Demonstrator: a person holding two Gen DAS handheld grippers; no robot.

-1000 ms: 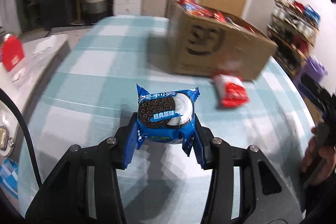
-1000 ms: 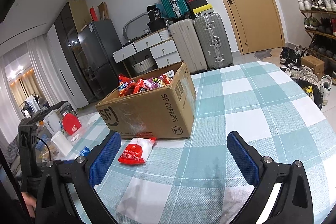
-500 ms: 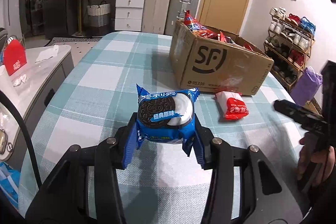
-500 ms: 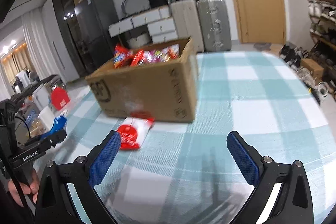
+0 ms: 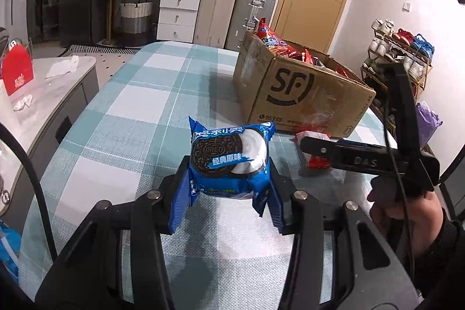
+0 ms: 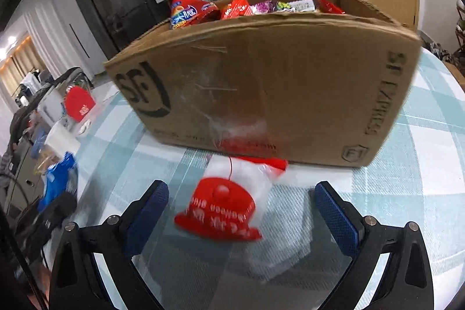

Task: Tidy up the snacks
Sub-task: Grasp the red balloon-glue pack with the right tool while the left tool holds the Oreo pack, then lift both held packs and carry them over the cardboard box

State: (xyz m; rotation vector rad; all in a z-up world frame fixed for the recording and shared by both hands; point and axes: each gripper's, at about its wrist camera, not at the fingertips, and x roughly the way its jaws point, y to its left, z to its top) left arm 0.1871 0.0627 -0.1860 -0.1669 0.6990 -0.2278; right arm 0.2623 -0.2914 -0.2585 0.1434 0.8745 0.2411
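Left hand-held gripper clamps the Oreo packet above the worktop. Right hand-held gripper, jaws spread wide, straddles the red-and-white packet beside the cardboard box.

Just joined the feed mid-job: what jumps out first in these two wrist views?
The blue Oreo cookie packet stands out first, clamped upright in the left tongs above the teal checked tablecloth. Next is the brown cardboard SF Express box, heaped with bright snack bags. A red-and-white snack pouch lies just before it, between the open right tongs.
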